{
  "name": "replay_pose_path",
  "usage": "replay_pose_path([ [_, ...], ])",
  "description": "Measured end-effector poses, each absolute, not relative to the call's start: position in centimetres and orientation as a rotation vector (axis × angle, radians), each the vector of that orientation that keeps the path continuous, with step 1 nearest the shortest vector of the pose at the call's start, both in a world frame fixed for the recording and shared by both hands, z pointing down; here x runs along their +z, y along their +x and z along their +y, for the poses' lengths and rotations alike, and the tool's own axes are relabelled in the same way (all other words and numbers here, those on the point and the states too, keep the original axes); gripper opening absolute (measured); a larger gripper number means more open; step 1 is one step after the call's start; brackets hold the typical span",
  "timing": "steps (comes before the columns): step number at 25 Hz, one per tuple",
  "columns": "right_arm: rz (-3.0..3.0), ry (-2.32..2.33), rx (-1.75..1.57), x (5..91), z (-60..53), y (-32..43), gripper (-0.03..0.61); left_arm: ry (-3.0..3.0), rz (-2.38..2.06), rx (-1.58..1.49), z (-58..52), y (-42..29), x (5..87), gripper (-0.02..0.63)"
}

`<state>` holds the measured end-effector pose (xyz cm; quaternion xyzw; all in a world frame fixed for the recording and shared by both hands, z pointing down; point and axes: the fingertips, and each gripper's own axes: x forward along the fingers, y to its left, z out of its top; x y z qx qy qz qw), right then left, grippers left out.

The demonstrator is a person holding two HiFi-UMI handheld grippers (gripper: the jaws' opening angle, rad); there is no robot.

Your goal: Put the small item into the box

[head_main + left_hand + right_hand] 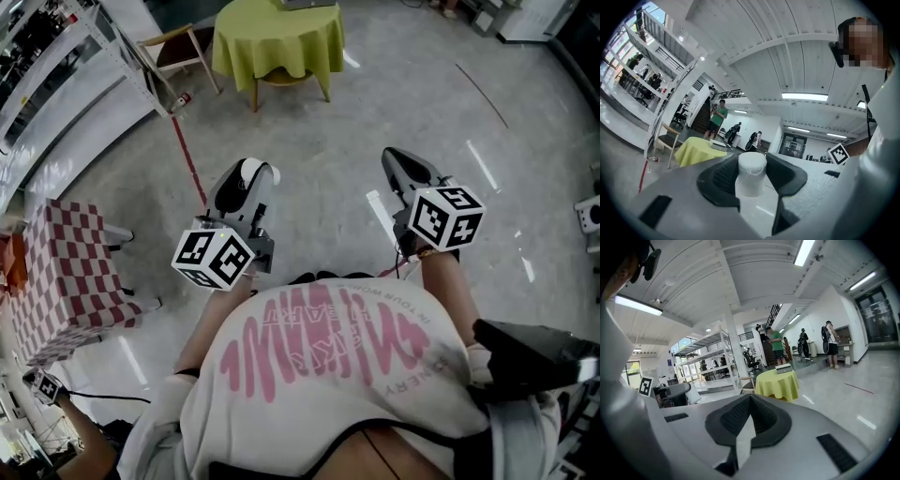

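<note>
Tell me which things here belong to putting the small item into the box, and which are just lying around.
For the job:
- white cylinder, clamped in the left gripper
- box on the yellow-green table
- right gripper, shut and empty

Just around:
- wooden chair
- checkered table
- people standing in the background

Holds the left hand-held gripper (251, 174) level at the near left, jaws wide and pressed on a small white cylinder (751, 173). Tilts the right hand-held gripper (396, 159) slightly down at the near right, jaws closed together, empty. Tucks both forearms (448, 281) close to the torso (328, 366).
</note>
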<state>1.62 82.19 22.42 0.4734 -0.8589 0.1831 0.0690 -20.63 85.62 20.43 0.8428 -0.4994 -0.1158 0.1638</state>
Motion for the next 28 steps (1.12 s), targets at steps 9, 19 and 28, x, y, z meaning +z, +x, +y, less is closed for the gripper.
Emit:
replay_pose_path([
  [9, -2.550, 1.514, 0.625, 23.8, 81.9, 0.7, 0.006, 2.366, -1.442, -0.318, 85.1, -25.3, 22.3, 0.184],
  [19, -2.485, 1.466, 0.629, 26.5, 80.9, -0.2, 0.006, 2.317, -1.386, -0.319, 83.7, -25.5, 25.0, 0.184],
  [28, -2.510, 1.418, 0.640, 27.9, 74.0, 0.9, 0.006, 2.329, -1.435, -0.331, 77.1, -24.3, 24.8, 0.184],
])
